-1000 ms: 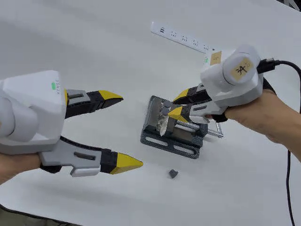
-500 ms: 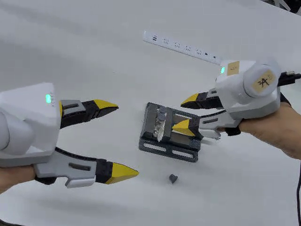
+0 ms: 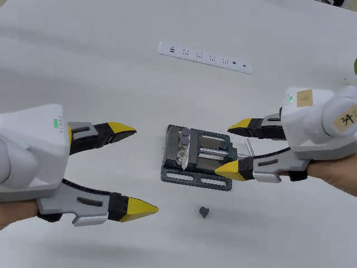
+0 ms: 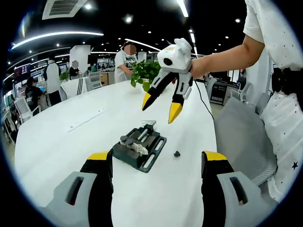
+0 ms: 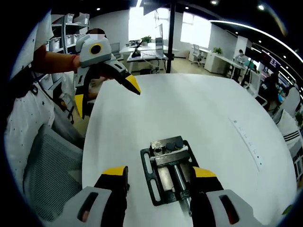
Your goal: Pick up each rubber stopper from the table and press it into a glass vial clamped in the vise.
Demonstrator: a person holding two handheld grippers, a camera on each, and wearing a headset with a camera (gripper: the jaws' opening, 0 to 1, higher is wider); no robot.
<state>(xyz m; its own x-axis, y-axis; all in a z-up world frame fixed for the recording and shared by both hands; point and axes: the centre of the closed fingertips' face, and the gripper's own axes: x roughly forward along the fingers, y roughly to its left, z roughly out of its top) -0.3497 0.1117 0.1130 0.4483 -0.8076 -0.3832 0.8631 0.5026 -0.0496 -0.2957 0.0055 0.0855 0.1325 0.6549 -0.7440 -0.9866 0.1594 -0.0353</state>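
Left gripper (image 3: 145, 170) and right gripper (image 3: 223, 148), both empty with fingers spread wide, flanked the vise (image 3: 189, 177) on the table (image 3: 83, 67). A loose rubber stopper (image 3: 204, 211) lay near the vise, apart from its clamped glass vial (image 3: 182, 155).

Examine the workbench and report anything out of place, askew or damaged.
Nothing looks damaged or spilled. One rubber stopper lies loose on the table, apart from the vise, not yet pressed in.

Bright, even light; perhaps slight blur.
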